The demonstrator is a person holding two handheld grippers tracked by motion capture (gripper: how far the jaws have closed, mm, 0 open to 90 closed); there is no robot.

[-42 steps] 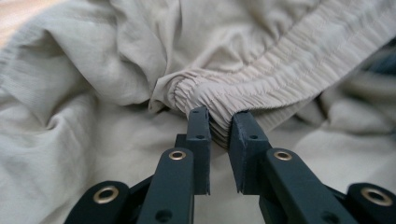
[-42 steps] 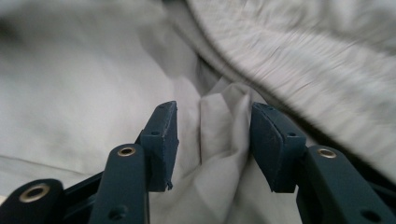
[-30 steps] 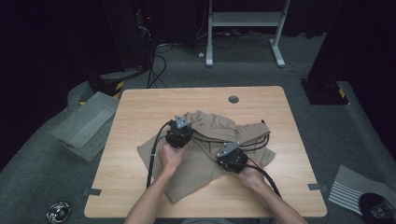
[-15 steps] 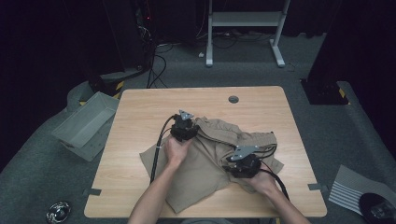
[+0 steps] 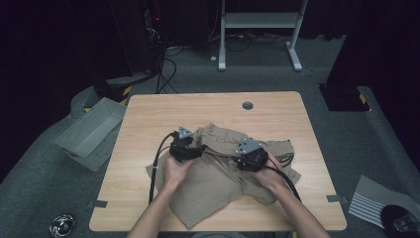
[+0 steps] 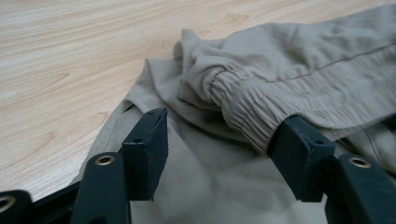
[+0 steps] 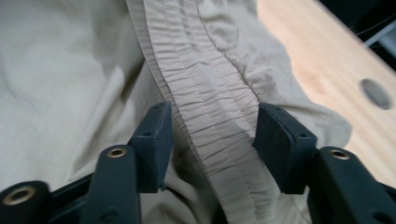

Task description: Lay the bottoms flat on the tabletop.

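Both grippers have just been opening their jaws and have let go of the beige shorts, which lie crumpled on the wooden table. Now the left gripper stands open, the elastic waistband loose between its pads. Also the right gripper is open, over the gathered band.

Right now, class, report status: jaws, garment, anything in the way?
Left gripper and right gripper jaws just opened, gripping nothing. Khaki shorts crumpled on table. Nothing in the way.
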